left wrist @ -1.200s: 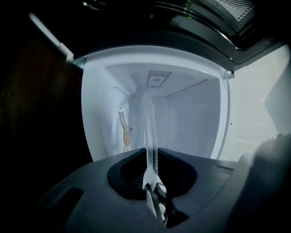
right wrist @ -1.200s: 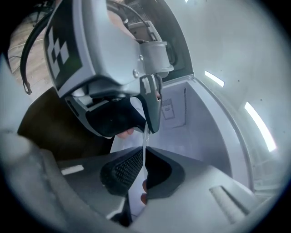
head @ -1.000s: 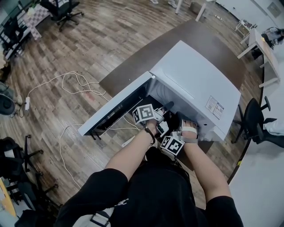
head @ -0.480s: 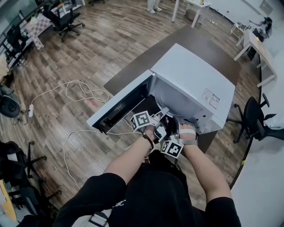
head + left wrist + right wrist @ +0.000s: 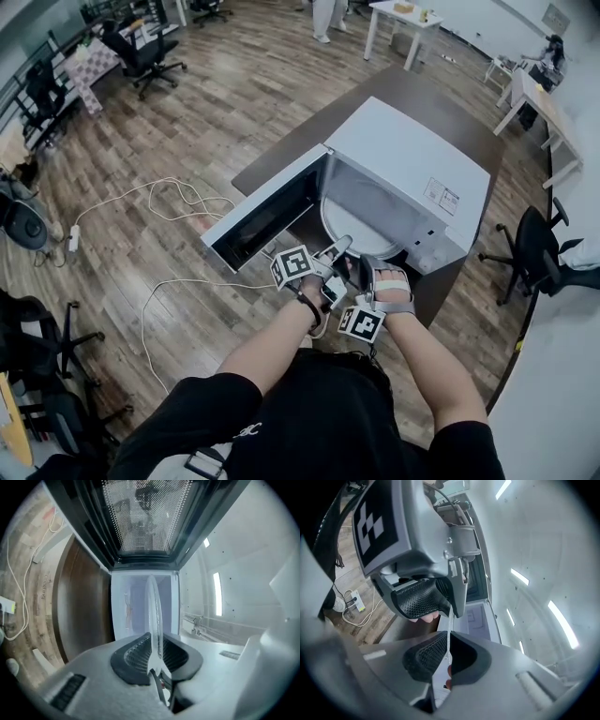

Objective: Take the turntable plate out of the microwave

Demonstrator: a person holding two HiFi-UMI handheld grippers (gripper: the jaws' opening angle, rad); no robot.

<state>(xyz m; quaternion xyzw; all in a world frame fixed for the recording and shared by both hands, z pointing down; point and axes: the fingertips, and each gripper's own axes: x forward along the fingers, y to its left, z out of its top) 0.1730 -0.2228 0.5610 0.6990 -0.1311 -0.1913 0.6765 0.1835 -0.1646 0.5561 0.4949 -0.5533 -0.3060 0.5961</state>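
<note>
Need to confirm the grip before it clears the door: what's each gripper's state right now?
Left gripper: shut on the turntable plate, at its rim.
Right gripper: shut on the same plate's rim.

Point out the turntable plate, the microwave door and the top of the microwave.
turntable plate (image 5: pixel 153 611), left gripper view, its glass rim seen edge-on.
microwave door (image 5: pixel 265 214), head view, middle of its inner window.
microwave (image 5: pixel 412 155), head view, its white top panel.

Turntable plate (image 5: pixel 364 214): near rim covered by left gripper (image 5: pixel 339 247) and right gripper (image 5: pixel 359 266) in the head view.
Microwave sticker (image 5: pixel 439 197): print too small to read.
Door mesh (image 5: pixel 140 513): blurred shapes, perhaps reflections.
</note>
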